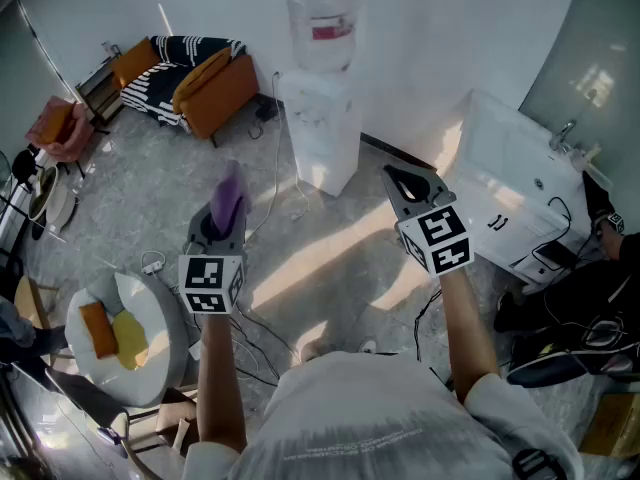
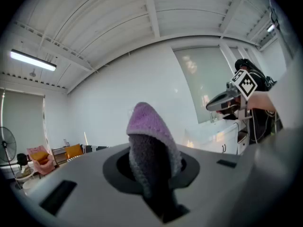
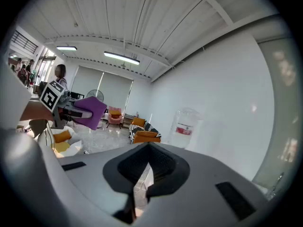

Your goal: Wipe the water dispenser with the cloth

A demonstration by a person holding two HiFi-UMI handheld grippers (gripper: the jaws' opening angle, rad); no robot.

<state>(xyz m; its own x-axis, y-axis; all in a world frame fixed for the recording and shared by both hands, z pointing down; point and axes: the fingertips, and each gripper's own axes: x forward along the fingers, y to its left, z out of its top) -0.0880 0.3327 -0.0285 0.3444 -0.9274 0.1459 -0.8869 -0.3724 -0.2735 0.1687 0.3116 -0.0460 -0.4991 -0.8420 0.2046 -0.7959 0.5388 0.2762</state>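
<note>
Left gripper (image 1: pixel 224 220) fingers pinch a purple cloth (image 1: pixel 230 194) that stands upright. Right gripper (image 1: pixel 398 176) fingers are pressed together, empty. The white water dispenser (image 1: pixel 322 128) stands ahead, apart from both.

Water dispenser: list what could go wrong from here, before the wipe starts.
1. The cloth sticks well out of the left claw, so it might slip or fold over under wiping pressure.
2. Cables lie on the floor on the way to the water dispenser, a likely trip hazard.
3. The bottle sits on top, and a hard push could jolt it.
</note>
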